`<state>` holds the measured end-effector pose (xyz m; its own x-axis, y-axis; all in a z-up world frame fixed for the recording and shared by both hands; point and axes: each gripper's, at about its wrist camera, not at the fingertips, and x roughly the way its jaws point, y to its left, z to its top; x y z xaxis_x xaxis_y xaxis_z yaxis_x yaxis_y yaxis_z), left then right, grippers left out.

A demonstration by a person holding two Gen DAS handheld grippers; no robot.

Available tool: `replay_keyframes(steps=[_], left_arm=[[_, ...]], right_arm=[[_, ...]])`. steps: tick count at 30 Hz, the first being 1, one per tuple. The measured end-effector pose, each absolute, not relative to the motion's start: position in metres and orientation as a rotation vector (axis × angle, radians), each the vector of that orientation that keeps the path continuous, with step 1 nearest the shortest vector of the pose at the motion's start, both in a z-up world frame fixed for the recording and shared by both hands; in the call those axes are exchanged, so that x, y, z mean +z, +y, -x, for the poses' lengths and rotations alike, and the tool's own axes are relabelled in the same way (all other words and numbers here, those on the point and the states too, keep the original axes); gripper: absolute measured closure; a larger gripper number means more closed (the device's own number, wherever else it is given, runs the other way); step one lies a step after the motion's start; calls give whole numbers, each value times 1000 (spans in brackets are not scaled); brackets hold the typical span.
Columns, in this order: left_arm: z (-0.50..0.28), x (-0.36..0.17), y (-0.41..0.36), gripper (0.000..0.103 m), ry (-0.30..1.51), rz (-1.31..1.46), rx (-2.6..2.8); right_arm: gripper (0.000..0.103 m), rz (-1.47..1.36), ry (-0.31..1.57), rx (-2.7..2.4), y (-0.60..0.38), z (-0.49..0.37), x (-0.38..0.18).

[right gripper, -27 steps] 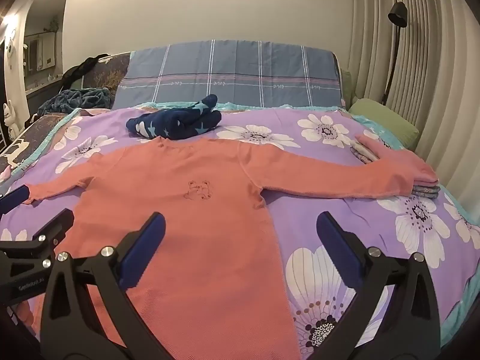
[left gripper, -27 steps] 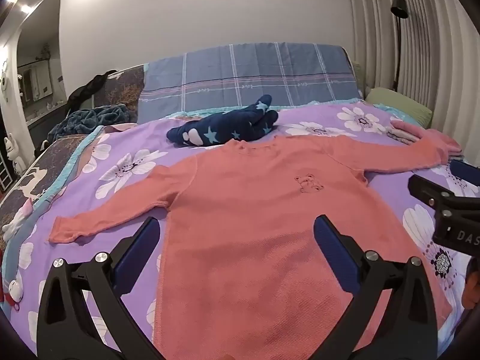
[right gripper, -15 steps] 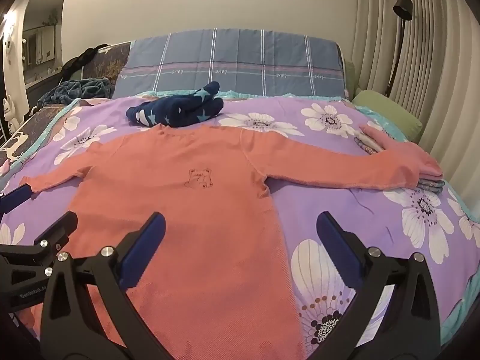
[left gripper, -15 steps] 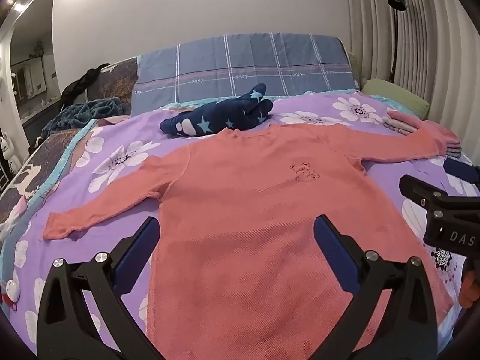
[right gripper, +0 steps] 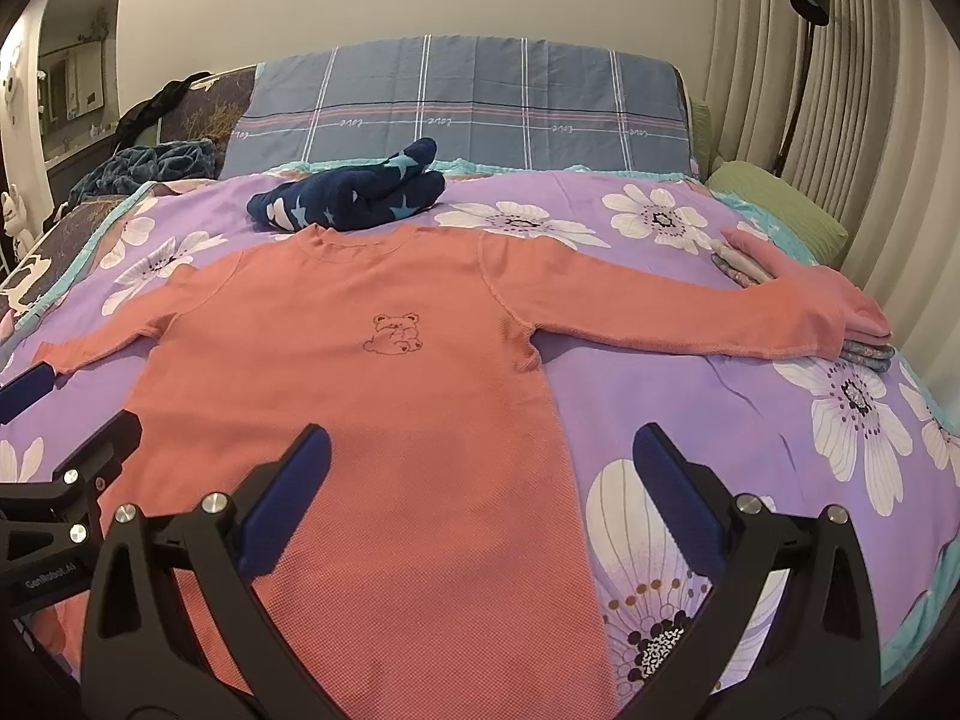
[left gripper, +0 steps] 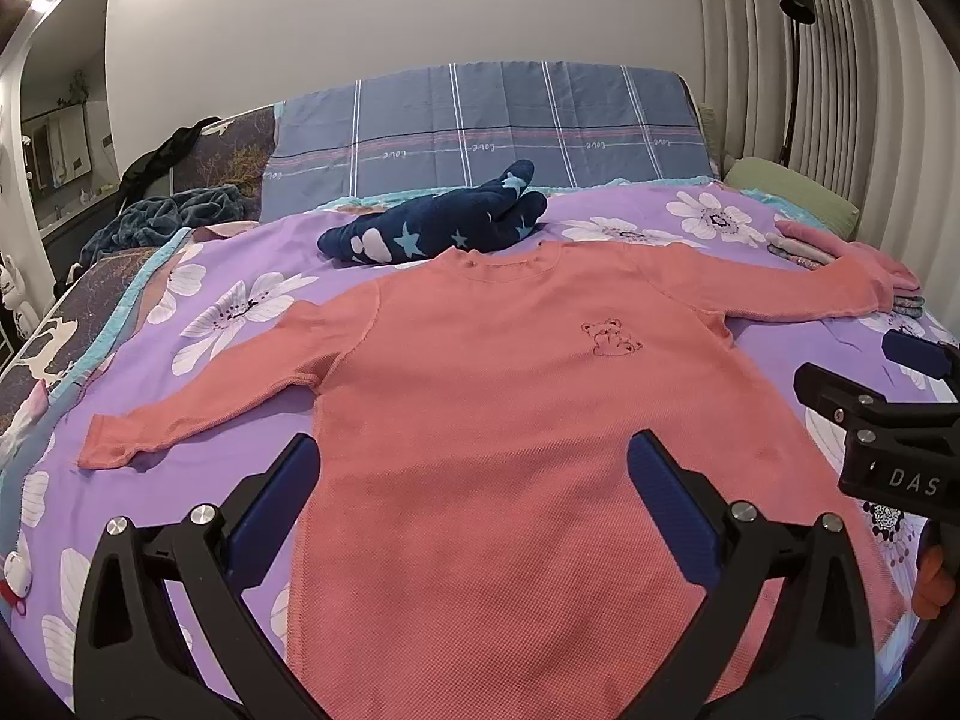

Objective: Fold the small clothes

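Left wrist view: left gripper (left gripper: 471, 489) spread wide, empty, above the hem of the coral shirt (left gripper: 510, 408). Right gripper (right gripper: 480, 480) likewise released, nothing held. Shirt lies flat on the floral bedspread (right gripper: 750, 420), sleeves outstretched; navy starred garment (left gripper: 438, 225) at 12 o'clock beyond the collar.

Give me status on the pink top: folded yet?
Done: a folded stack sits at the bed's right edge, and the pink top lies flat, face up, sleeves spread. In hand: nothing; the left tongs and right tongs hover open over its lower half. Left: every fold on it, then perhaps the navy star garment behind its collar.
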<state>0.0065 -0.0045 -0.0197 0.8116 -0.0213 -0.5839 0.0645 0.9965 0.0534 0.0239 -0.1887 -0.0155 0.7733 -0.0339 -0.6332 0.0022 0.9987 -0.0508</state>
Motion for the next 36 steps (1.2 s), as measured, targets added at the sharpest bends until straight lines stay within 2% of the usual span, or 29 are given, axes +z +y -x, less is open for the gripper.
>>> replay_keyframes(steps=[14, 36], left_arm=[[-7, -22, 14, 1, 618, 30, -63], [-8, -30, 12, 1, 665, -16, -93]], right_arm=[[2, 50, 697, -24, -187, -26, -19], [2, 39, 718, -17, -185, -28, -24]])
